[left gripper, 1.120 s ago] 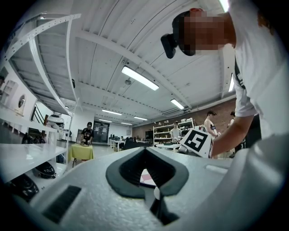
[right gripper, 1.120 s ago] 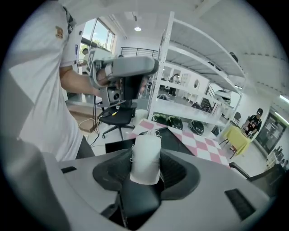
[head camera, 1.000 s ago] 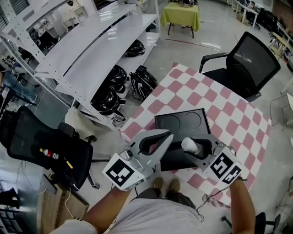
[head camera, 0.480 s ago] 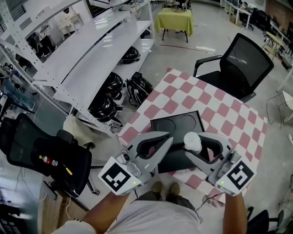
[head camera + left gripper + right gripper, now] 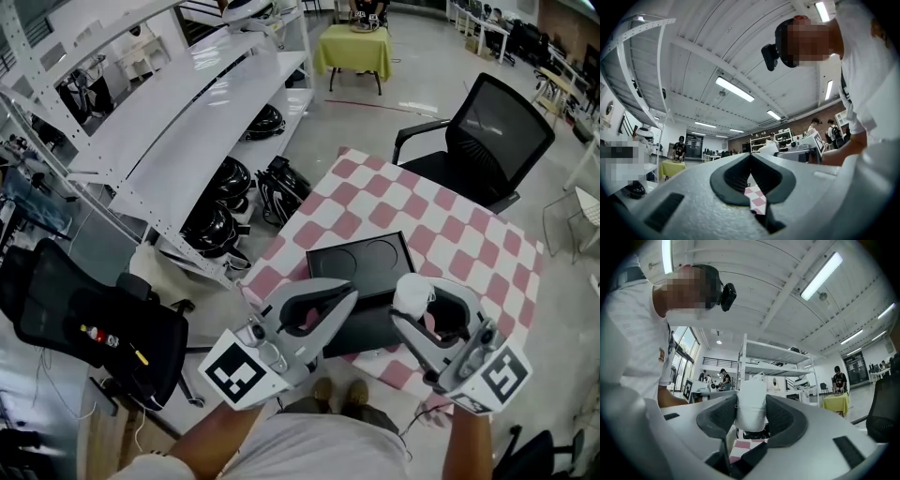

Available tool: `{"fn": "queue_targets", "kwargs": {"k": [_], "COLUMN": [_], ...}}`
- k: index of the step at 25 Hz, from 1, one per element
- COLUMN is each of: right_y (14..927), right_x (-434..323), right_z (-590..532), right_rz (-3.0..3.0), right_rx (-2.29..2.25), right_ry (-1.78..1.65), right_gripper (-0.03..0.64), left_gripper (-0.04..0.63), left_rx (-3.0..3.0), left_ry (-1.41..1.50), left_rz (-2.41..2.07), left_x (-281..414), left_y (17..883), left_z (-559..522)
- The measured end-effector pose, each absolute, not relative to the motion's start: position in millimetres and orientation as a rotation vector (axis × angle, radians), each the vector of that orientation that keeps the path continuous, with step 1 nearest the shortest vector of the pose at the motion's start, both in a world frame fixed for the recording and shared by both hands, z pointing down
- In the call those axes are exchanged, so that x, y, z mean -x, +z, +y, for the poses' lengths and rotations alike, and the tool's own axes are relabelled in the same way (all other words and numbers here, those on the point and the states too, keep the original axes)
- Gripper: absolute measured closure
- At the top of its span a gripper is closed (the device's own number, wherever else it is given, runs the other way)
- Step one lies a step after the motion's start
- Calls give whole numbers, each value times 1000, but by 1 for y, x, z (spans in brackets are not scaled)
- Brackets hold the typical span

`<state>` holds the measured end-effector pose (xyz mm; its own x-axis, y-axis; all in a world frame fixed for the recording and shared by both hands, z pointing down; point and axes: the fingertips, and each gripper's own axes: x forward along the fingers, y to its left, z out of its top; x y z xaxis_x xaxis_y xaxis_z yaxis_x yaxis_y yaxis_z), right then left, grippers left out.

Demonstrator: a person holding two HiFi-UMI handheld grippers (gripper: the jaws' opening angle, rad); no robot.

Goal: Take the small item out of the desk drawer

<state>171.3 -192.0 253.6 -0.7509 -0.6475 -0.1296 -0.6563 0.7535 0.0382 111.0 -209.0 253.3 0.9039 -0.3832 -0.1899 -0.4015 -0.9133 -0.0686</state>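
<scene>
In the head view my right gripper (image 5: 415, 296) is shut on a small white cylindrical item (image 5: 410, 291), held up above the near edge of the pink-and-white checkered desk (image 5: 469, 244). The right gripper view shows the same white item (image 5: 751, 405) upright and pinched between the dark pads of my right gripper (image 5: 751, 397). My left gripper (image 5: 349, 293) hovers just left of it, shut and empty; its jaws meet at the tip of the left gripper (image 5: 750, 155). Below both lies a black panel with two rings (image 5: 361, 255), and a dark open drawer (image 5: 370, 328) at the desk's near edge.
A black office chair (image 5: 497, 131) stands behind the desk. White shelving (image 5: 187, 103) with black round objects (image 5: 223, 199) runs along the left. Another black chair (image 5: 84, 309) is at near left. A yellow-covered table (image 5: 356, 42) stands far back. People stand in the background.
The right gripper has carried the white item up and to the right, away from the drawer. The left gripper stayed shut and drifted slightly lower.
</scene>
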Motion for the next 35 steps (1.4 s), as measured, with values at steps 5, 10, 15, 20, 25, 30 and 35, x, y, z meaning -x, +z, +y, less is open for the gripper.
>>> {"fn": "queue_targets", "kwargs": {"k": [5,10,15,20,25,30,35], "right_y": [252,253,254,253,251,249,247], "right_x": [-174,-178,-179,-179,-182,-182,-182], "right_z": [-187,-184,-185,-185,-185,-183,-184], "right_rz": [2795,2774,2784,2791,2783,2781,2782], "right_rx": [1075,1093,1106,1110,1113,1111,1107], "right_ry": [125,122,142,162,177,183,176], "right_gripper": [449,449,449,449,449,449,449], "left_gripper": [581,581,581,580,581,581,581], "left_rx": [2967,2968,2970,2971,2972,2974,2974], "left_ry": [258,258,268,275,279,285,283], "left_rz": [586,575,570,564,561,570,575], "left_x": [-115,-116,-118,-121,-123,-122,-122], "left_y": [254,253,253,253,254,254,253], "left_z": [-203,-201,-203,-204,-204,-204,-204]}}
